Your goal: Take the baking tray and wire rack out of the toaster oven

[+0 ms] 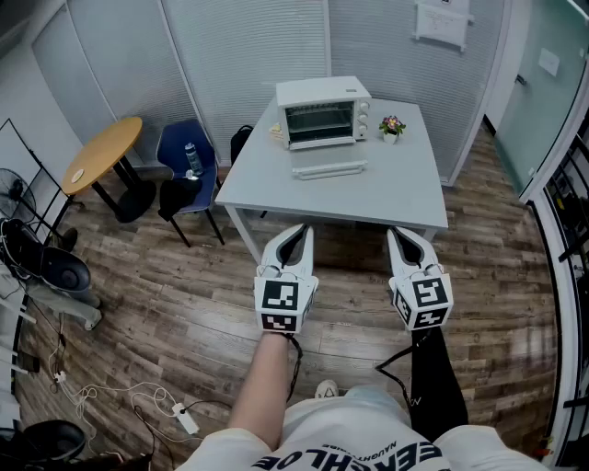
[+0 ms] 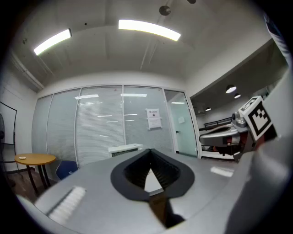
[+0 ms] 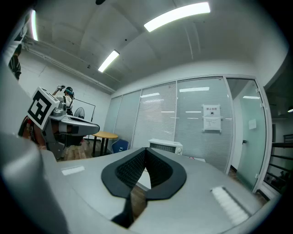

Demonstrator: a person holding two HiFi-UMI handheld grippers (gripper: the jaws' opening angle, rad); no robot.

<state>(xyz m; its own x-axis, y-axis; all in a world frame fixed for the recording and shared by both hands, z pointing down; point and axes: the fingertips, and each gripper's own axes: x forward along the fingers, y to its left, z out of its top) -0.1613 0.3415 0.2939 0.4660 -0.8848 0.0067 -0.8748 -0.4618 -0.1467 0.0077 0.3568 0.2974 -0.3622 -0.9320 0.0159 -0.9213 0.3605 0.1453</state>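
Toaster oven (image 1: pixel 322 112): white, at the far side of the grey table (image 1: pixel 386 198), door appears closed, no brand legible. Faint bars show behind the door glass; baking tray and wire rack cannot be told apart there.

Pale oblong item (image 1: pixel 329 169) lies just in front of the oven; identity unclear.

Paper notice (image 1: pixel 442 20) on the glass wall: print too small to read.

Shirt lettering (image 1: pixel 363 455) is upside down and cut by the frame edge.

Left gripper (image 1: pixel 296 232) and right gripper (image 1: pixel 398 235): short of the table, jaws together, nothing between them.
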